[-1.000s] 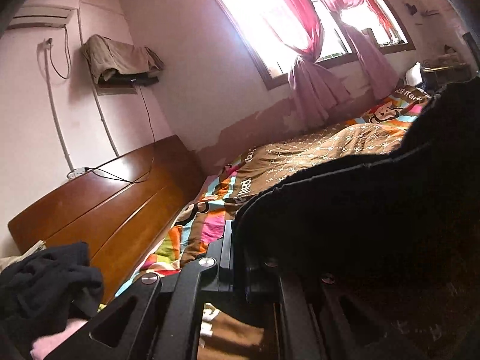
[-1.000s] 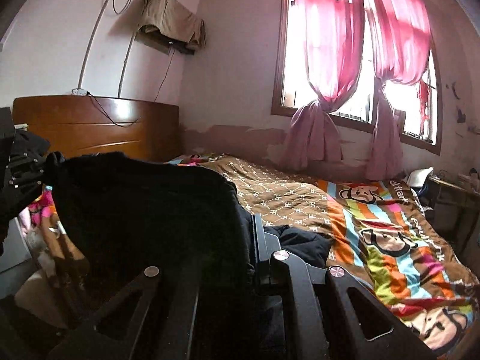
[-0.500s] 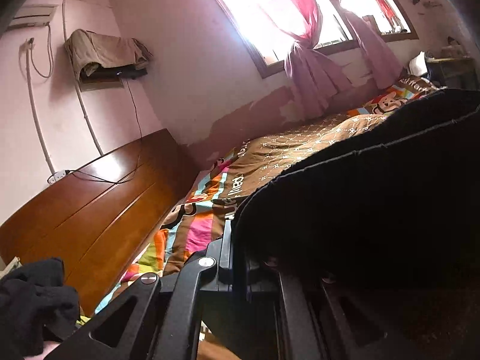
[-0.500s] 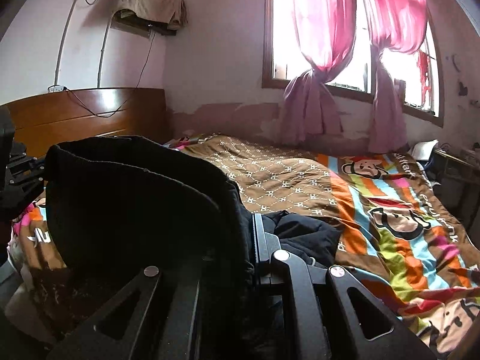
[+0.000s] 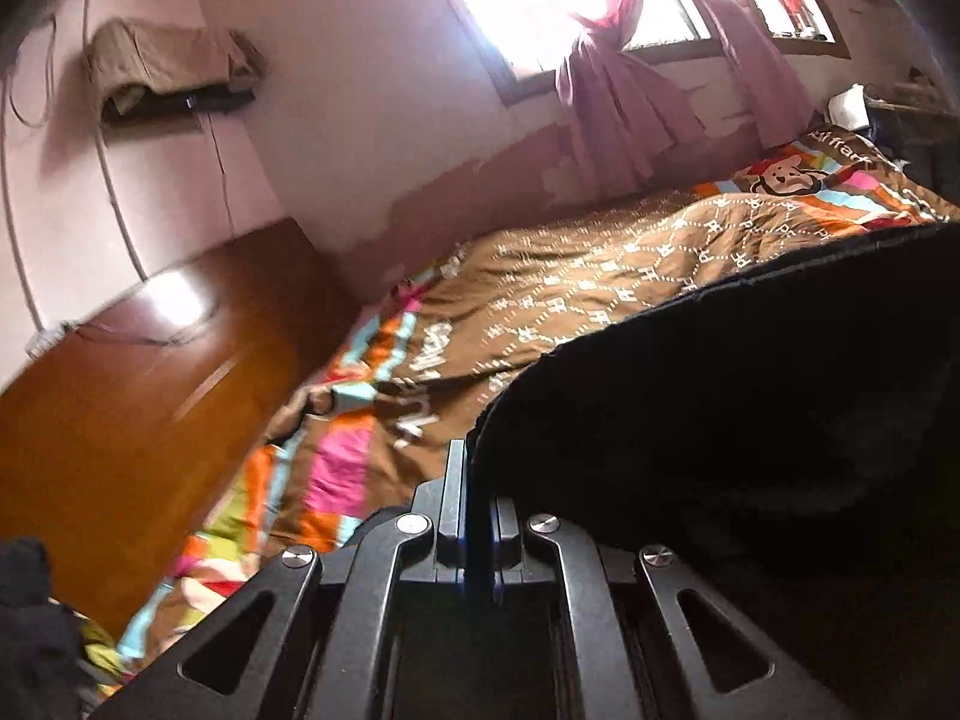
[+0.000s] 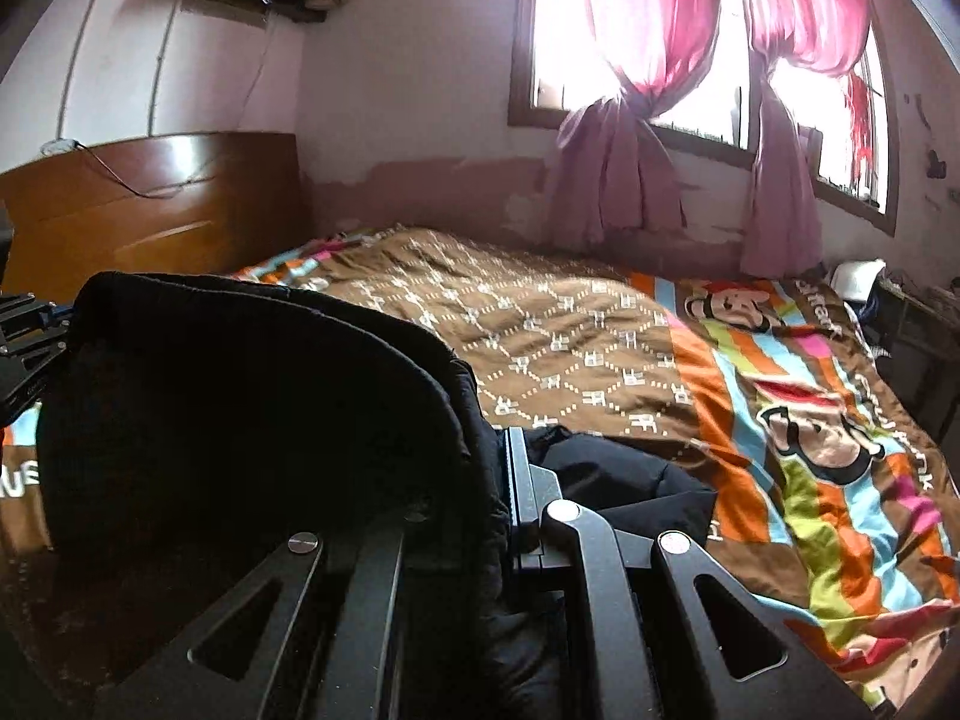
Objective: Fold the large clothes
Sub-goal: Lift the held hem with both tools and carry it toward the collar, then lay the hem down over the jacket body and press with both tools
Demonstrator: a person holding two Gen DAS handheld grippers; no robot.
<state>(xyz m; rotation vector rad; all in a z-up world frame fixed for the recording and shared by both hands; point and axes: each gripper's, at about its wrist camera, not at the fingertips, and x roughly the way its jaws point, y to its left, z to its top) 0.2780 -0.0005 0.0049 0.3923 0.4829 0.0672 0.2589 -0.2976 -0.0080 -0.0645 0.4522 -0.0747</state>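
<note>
A large black garment (image 5: 750, 396) hangs stretched between my two grippers above the bed. My left gripper (image 5: 477, 468) is shut on its edge, and the cloth fills the right side of the left wrist view. My right gripper (image 6: 501, 456) is shut on the other edge of the same garment (image 6: 240, 396), which fills the left side of the right wrist view. The left gripper's black frame (image 6: 24, 330) shows at the far left edge there. More black cloth (image 6: 624, 480) lies on the bed just beyond the right gripper.
The bed has a brown patterned and striped cartoon cover (image 6: 600, 348), also seen in the left wrist view (image 5: 600, 276). A wooden headboard (image 5: 138, 372) stands at the left. Pink curtains (image 6: 630, 120) hang at the window. A dark clothes pile (image 5: 30, 630) lies at the lower left.
Both grippers have moved forward and lower over the bed with the garment still held. The clothes pile has slid out toward the lower left edge of the left wrist view.
</note>
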